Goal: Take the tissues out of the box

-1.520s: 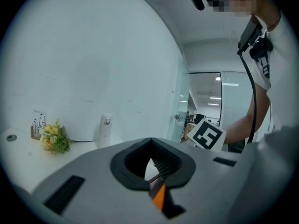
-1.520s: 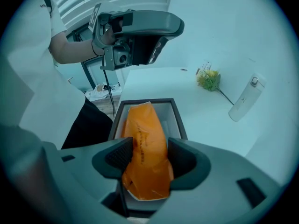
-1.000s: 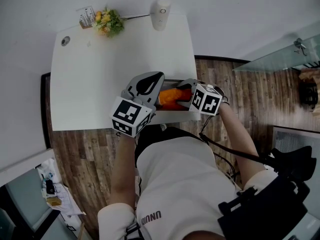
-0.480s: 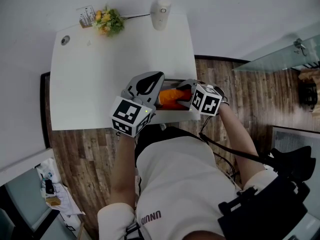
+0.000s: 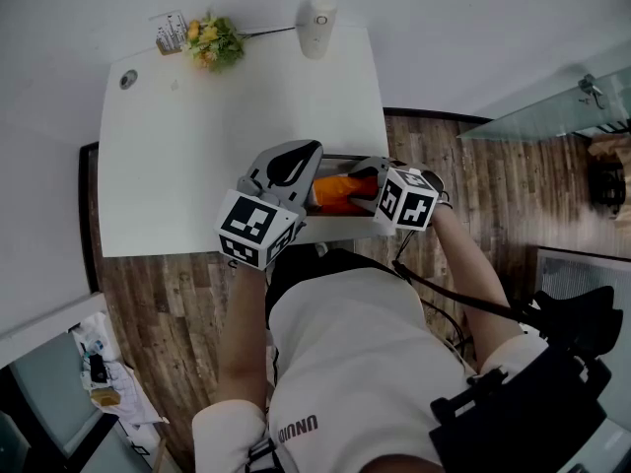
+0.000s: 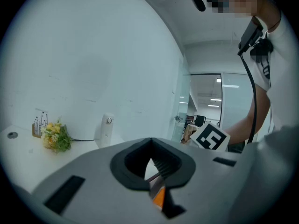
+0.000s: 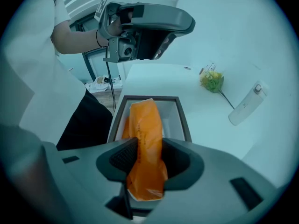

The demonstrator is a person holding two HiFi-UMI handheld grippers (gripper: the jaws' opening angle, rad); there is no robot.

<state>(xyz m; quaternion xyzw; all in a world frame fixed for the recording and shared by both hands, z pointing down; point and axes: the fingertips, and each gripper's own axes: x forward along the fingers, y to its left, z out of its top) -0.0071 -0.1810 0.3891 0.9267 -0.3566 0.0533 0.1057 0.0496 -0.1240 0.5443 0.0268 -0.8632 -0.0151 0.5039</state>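
Jaws of down-tilted right hand-held gripper (image 7: 148,147) just closing; seemingly gripping tissue pack (image 7: 145,122).

flowers (image 5: 212,42) + white device (image 5: 317,28) @ tbl (image 5: 197,146) far edge | wood floor (image 5: 473,185)

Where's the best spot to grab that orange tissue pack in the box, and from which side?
Pinch the raised end of the orange tissue pack across its narrow width, coming from above: the box is open on top and its walls shield the pack's sides. The right gripper, its jaws just closing, presses it there.
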